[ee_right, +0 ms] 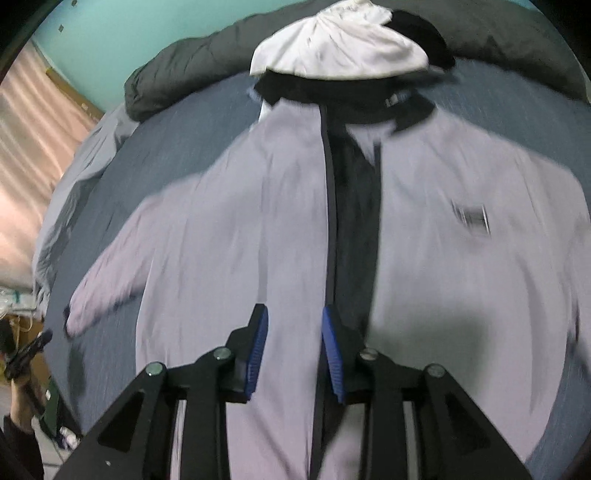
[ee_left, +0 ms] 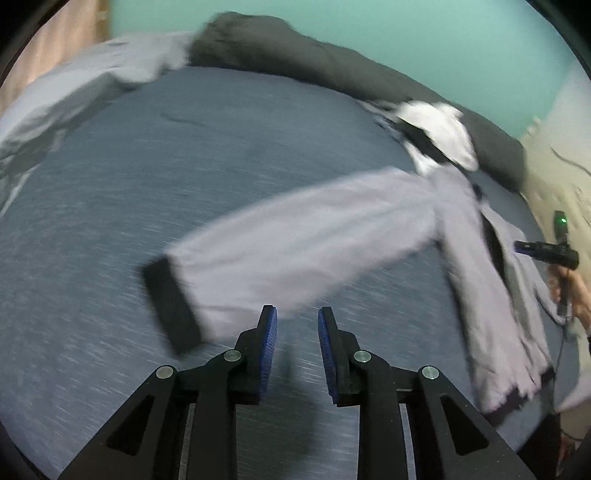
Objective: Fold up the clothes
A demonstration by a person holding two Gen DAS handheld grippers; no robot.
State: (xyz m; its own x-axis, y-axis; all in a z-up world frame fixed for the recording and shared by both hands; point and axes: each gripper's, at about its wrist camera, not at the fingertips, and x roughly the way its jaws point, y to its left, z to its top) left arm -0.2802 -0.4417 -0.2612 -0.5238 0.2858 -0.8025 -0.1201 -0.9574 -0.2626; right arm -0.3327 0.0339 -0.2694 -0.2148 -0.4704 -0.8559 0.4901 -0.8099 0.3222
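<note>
Left gripper [ee_left: 297, 317]: nearest the left wrist camera, black arms with blue pads, jaws apart with nothing between them; only the bed sheet shows in the gap.
Right gripper [ee_right: 295, 317]: jaws apart, hanging over the jacket's front without the pads pressing on cloth, as far as the blur lets one judge. It also shows at the right edge of the left wrist view, held in a hand [ee_left: 572, 295], with a small green light on it.
Jacket [ee_right: 461, 277]: pale lilac-grey, lying face up and spread on the bed, its collar toward the far side. The front is open along the zip, with a dark strip of lining showing down the middle. A small dark mark sits on the chest panel to the right.
Sleeve [ee_left: 295, 236]: stretched out flat from the jacket's body across the sheet, ending in a black cuff [ee_left: 171, 306] just ahead and left of the left gripper.
Hood [ee_right: 340, 44]: white lining turned outward, bunched beyond the black collar.
Bed sheet [ee_left: 184, 166]: blue-grey, smooth, bearing the jacket.
Dark blanket [ee_left: 295, 55]: heaped along the far edge of the bed, against a teal wall [ee_left: 406, 22].
Grey cloth [ee_left: 74, 92]: rumpled at the far left corner of the bed.
Picture quality: both views are smeared by motion.
</note>
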